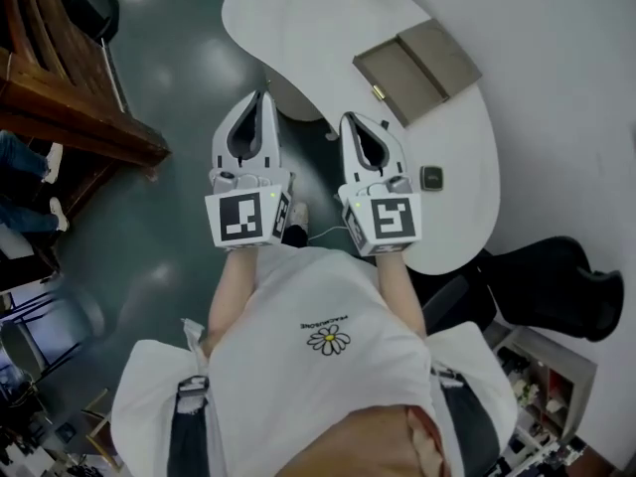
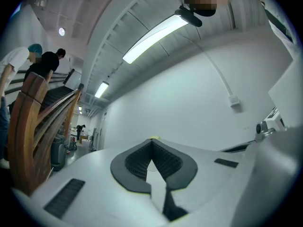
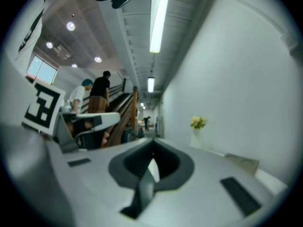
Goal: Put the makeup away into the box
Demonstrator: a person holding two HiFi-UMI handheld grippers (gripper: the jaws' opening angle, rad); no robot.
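Note:
The open tan box [image 1: 417, 66] lies flat on the white curved table [image 1: 298, 28], ahead and to the right of both grippers. A small dark square makeup case [image 1: 431, 178] sits near the table's right edge, just right of my right gripper [image 1: 349, 118]. That gripper is shut and holds nothing; it stands at the table's near edge. My left gripper [image 1: 262, 94] hangs over the grey floor left of the table, jaws together and empty. In the right gripper view the box [image 3: 242, 163] shows low at the right beyond the shut right gripper [image 3: 152, 141]. The left gripper [image 2: 152, 140] faces a bare white wall.
A wooden staircase [image 1: 70, 97] runs along the left, with people on it [image 3: 97, 96]. A vase of yellow flowers [image 3: 198, 126] stands at the table's far end. A black chair [image 1: 556, 286] and a shelf of small items [image 1: 537, 396] sit at the right.

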